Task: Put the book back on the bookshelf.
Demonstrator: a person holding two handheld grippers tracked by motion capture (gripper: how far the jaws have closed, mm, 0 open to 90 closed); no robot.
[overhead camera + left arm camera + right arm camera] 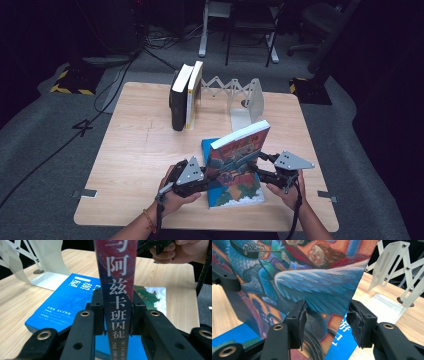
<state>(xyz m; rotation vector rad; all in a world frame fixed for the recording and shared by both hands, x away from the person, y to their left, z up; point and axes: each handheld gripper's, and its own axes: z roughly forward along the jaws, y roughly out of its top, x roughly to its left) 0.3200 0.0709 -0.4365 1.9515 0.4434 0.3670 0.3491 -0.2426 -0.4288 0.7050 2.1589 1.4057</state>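
- High view, far left: one wooden table (pixel 135 150) carries four books in all, two standing and two near the person.
- Two upright books (pixel 186 95) stand side by side at the back, a black one touching a yellow-spined one, against the left end of one white expanding bookend rack (pixel 235 92).
- One left gripper (pixel 202 176) comes in from the lower left, held in the person's left hand (pixel 175 197).
- Left gripper view: its jaws are closed tight on the spine of the illustrated novel (pixel 116 287), one pad on each side, the spine's Chinese lettering running upright between them.
- That illustrated novel is raised off the table and tilted, its page edges facing up and back, above the middle front of the table.
- One blue book (pixel 235 192) lies flat beneath it, just in front of the person; its cover shows white Chinese characters in the left gripper view.
- One right gripper (pixel 261 165) sits at the novel's right side, held in the right hand (pixel 285 192).
- Right gripper view: its jaws stand open around the novel's lower cover corner; the left pad lies against the cover, and the right pad is clear of it.
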